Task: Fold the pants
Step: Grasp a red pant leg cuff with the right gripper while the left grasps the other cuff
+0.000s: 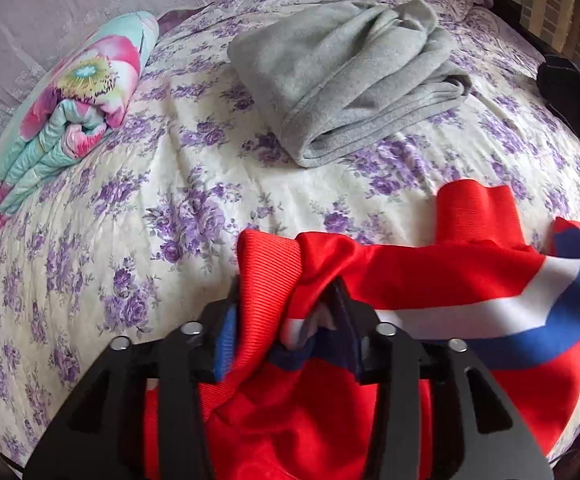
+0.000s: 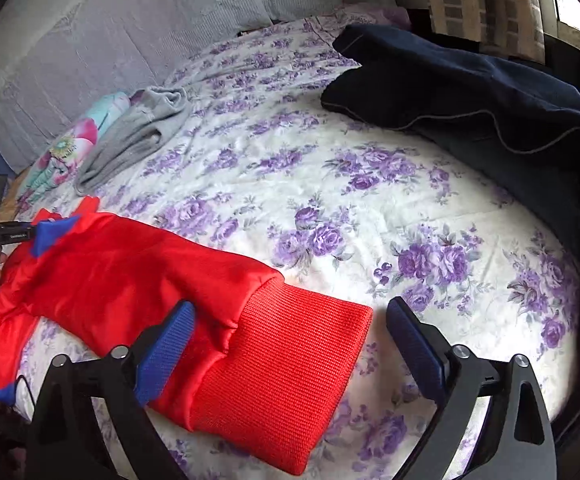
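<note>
Red pants (image 2: 137, 276) lying on the floral bed (image 2: 330, 208)

Left claw (image 1: 290, 320) is pinching their bunched, glossy fabric; right claw (image 2: 290, 344) is gaping wide around the ribbed knit cuff (image 2: 285, 376). No legible writing.

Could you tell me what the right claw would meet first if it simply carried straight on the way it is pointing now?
The right claw is open over the ribbed cuff of the red pants. Straight on, it would likely meet the floral bedspread just past that cuff, though depth is uncertain.
</note>
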